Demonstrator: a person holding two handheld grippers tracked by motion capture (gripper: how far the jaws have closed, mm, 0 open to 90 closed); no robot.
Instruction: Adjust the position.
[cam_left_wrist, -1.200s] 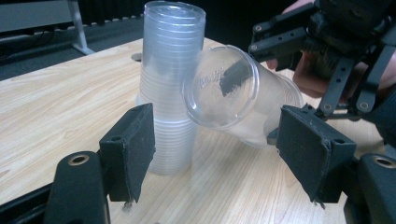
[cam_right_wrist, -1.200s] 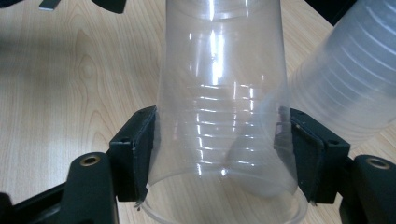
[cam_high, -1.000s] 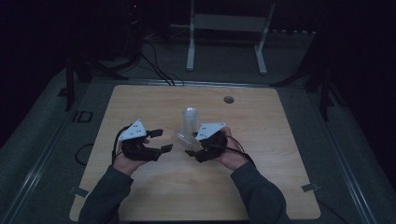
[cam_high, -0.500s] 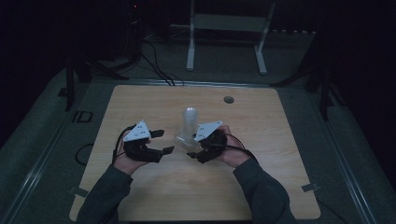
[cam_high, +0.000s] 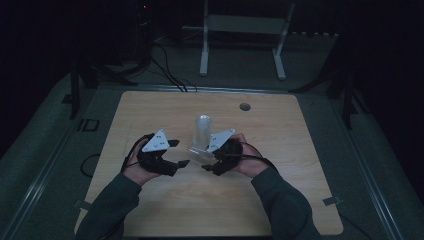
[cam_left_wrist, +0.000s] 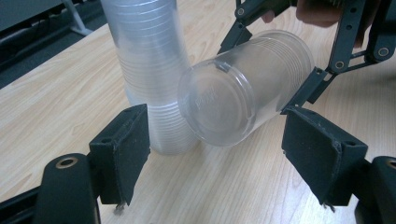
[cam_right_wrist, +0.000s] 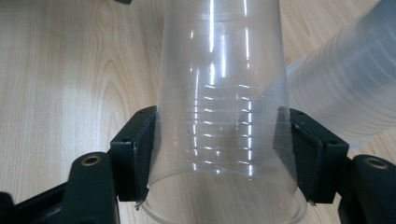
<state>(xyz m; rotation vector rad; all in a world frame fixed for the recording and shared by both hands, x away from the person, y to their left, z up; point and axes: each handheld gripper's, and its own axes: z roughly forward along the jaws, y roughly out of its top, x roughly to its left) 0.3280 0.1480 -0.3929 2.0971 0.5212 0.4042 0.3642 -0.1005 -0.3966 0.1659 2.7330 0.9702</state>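
My left gripper (cam_high: 181, 153) sits at the left of the wooden worktop (cam_high: 150, 110), held in my left hand (cam_high: 136, 170). Its fingers (cam_left_wrist: 126, 149) are spread wide apart with nothing between them, resting low over the wood and aimed toward the middle. Just ahead of them, in the left gripper view, stands the stack of clear plastic cups (cam_left_wrist: 149, 70), upside down on the worktop near its centre. Beside the stack, and looking as if it touches it, is a single clear cup (cam_left_wrist: 243, 88) lying on its side in the air, its closed base turned toward my left gripper.

That single cup is clamped in my right gripper (cam_high: 206, 158), which my right hand (cam_high: 247, 160) holds just right of the stack. In the right gripper view my fingers (cam_right_wrist: 140, 149) press on the cup's ribbed wall near its open rim, one on each side. Farther right, near the worktop's back edge, is a small round hole (cam_high: 244, 106).
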